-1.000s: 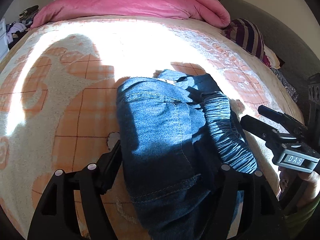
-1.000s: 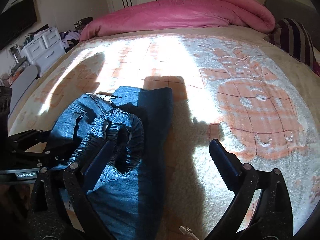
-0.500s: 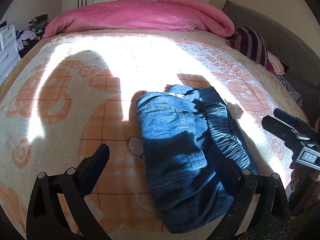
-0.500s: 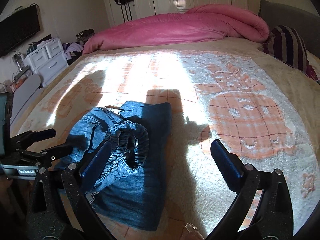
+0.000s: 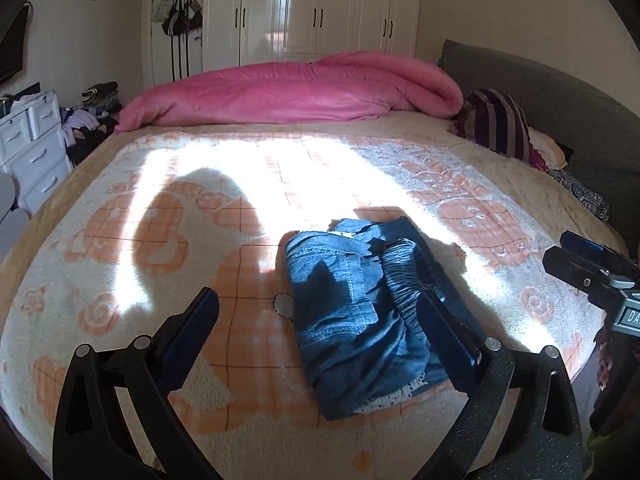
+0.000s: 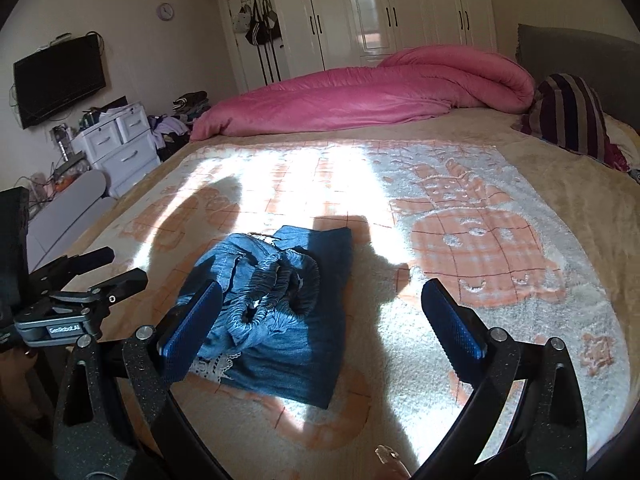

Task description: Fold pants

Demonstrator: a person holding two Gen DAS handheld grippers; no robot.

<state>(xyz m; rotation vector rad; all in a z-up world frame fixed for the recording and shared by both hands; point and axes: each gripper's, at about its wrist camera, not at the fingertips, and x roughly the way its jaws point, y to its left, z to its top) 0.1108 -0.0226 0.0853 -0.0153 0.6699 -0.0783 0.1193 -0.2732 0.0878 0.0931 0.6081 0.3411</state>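
Blue denim pants (image 5: 360,312) lie folded in a compact bundle on the bed blanket (image 5: 180,240), their gathered elastic waistband uppermost and a strip of white lace at the near hem. My left gripper (image 5: 316,308) hangs above and behind the bundle, open wide with nothing between its blue pads. In the right wrist view the same pants (image 6: 276,312) lie at centre left. The right gripper (image 6: 320,300) is likewise open and empty, lifted clear of the fabric. Each gripper shows at the edge of the other's view.
A rolled pink duvet (image 5: 296,92) lies across the far side of the bed. A striped pillow (image 5: 496,124) rests by the grey headboard (image 5: 560,92) on the right. White drawers (image 6: 116,148) with piled clothes stand left of the bed; white wardrobes (image 6: 380,12) line the back wall.
Both grippers have risen and drawn back from the pants, which now look smaller and lie alone. The left gripper's jaws spread wider and came off the denim.
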